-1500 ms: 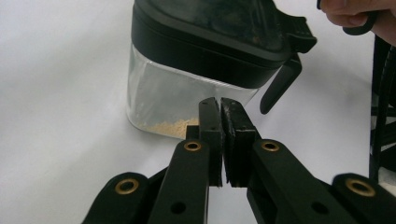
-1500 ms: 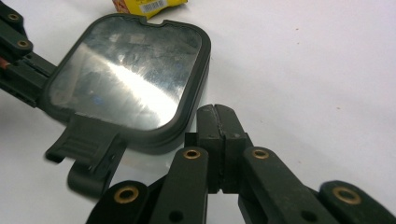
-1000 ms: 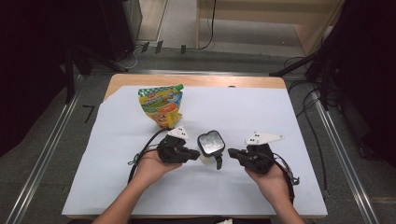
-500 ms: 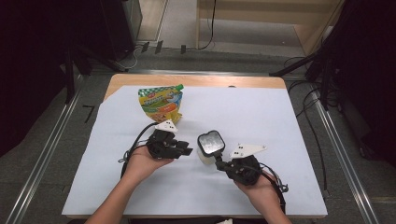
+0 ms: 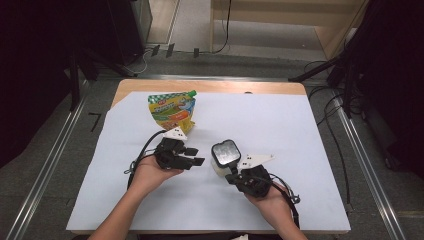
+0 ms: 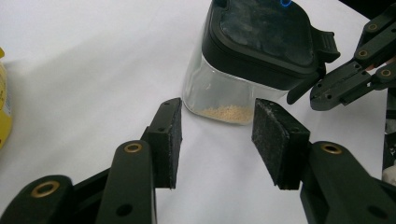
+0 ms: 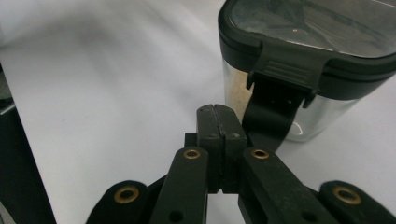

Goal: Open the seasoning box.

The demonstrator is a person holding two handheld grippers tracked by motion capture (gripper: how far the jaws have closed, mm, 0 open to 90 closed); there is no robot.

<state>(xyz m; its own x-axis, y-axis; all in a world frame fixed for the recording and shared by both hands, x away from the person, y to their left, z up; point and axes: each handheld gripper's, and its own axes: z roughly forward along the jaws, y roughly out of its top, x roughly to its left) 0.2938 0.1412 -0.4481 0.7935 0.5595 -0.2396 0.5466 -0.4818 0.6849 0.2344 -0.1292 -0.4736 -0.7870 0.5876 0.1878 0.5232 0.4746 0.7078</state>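
Observation:
A clear container (image 5: 226,155) with a black snap lid stands mid-table, a little pale grain (image 6: 227,113) at its bottom. My left gripper (image 5: 197,156) lies just left of it and is open. Its jaws have just been opening; in the left gripper view (image 6: 217,135) nothing is between the pads, and the container (image 6: 261,56) stands a short way beyond them. My right gripper (image 5: 231,172) is shut, pads pressed together on nothing. Its tip (image 7: 217,112) sits right below the lid's hanging latch (image 7: 285,70) on the container's near side.
A colourful spouted pouch (image 5: 172,109) lies at the back left of the white sheet (image 5: 310,130), behind my left hand; its yellow edge (image 6: 3,107) shows in the left gripper view. The wooden table edge (image 5: 210,86) runs along the back.
The left gripper has let go of the container, drawn back left and opened. The right hand has come down and left, bringing its shut tip to the container's near side.

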